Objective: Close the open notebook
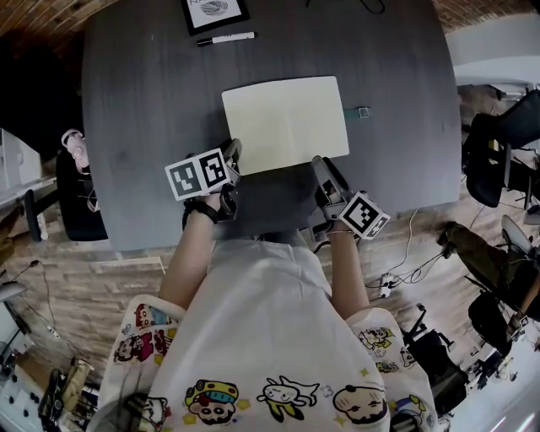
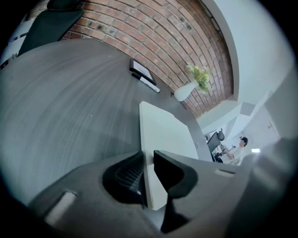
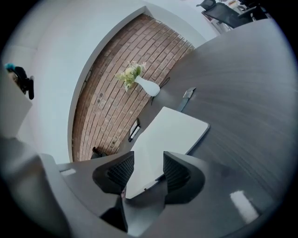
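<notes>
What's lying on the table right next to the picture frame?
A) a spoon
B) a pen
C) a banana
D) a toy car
B: a slim white pen lies flat on the dark table right beside the picture frame, on the side nearer the person.

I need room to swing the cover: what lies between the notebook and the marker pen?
Nothing. In the head view only bare table separates the notebook from the marker pen, and the left gripper view agrees.
</notes>
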`<action>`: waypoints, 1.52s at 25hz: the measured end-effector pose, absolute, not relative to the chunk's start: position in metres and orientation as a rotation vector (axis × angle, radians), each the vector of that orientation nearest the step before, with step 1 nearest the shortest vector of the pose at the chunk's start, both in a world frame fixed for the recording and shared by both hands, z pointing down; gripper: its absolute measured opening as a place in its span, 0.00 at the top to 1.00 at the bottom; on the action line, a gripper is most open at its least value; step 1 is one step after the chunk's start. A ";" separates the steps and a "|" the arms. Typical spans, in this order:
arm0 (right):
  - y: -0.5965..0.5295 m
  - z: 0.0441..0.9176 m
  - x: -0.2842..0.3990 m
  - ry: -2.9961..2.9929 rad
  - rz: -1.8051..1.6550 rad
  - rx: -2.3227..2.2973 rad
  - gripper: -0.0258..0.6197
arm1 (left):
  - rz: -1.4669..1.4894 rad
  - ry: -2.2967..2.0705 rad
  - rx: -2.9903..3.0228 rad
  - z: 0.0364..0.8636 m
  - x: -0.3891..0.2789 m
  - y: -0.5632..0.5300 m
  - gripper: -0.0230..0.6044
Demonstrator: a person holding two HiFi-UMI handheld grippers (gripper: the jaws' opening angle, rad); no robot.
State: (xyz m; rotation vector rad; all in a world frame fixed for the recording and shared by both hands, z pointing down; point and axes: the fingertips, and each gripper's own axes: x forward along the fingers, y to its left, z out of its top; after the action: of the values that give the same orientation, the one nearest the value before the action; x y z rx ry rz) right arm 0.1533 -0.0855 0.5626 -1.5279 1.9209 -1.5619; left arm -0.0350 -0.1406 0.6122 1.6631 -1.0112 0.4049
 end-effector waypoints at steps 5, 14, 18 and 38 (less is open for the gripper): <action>-0.085 0.568 0.145 1.829 -1.698 -1.386 0.59 | 0.386 -0.998 1.664 0.612 -0.036 -0.141 0.86; -0.083 0.576 0.145 1.408 -1.837 -1.058 0.38 | 0.369 -0.977 1.670 0.612 -0.036 -0.140 0.87; -0.085 0.578 0.149 1.302 -1.815 -0.968 0.39 | 0.399 -0.982 1.705 0.613 -0.035 -0.139 0.88; -0.097 0.584 0.131 1.628 -1.885 -0.970 0.56 | 0.509 -0.889 1.759 0.615 -0.033 -0.139 0.88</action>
State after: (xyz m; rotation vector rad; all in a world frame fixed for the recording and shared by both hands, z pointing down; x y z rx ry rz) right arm 0.1306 -0.0971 0.5841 -0.9704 1.6282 -1.8854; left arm -0.0329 -0.1394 0.6149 1.7591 -0.8893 0.5094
